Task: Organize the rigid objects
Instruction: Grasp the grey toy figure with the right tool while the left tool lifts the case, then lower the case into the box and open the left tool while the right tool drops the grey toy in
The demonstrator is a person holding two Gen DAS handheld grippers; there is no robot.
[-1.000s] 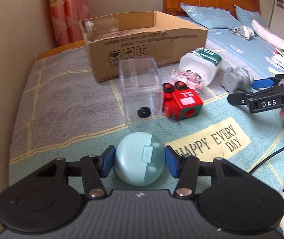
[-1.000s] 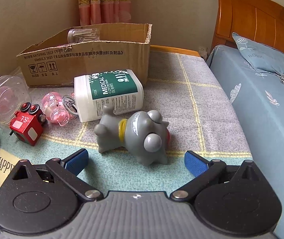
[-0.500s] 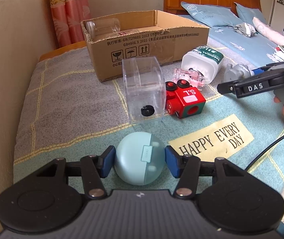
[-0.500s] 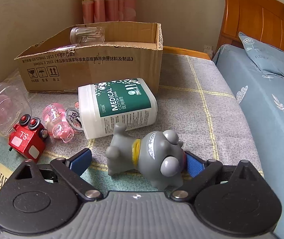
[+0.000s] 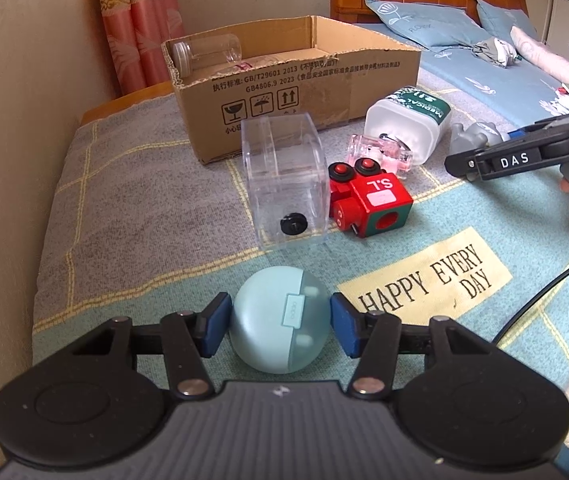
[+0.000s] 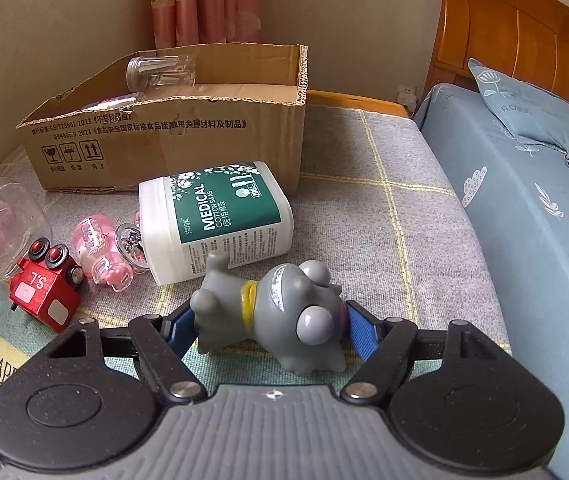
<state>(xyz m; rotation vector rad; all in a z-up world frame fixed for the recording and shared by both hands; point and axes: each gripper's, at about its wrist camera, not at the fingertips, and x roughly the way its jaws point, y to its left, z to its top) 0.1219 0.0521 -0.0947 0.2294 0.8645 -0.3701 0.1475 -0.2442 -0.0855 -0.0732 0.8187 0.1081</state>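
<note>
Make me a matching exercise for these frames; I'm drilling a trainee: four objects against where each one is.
Objects:
1. round teal case
2. grey toy figure
3. clear jar
4. red toy block

Places:
A. inside the cardboard box
B. between the right hand-held gripper pads
C. beside the clear plastic container
D. between the left hand-held gripper pads

Pairs: 1-D, 2-B, 3-A, 4-C

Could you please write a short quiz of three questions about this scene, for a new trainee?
1. True or false: the round teal case sits between the left gripper pads.
2. What do the right gripper pads flank? A) red toy B) grey dog figurine C) cotton swab tub
3. Fill in: the clear jar lies in the cardboard ____.

Key: 1 true; 2 B; 3 box.
</note>
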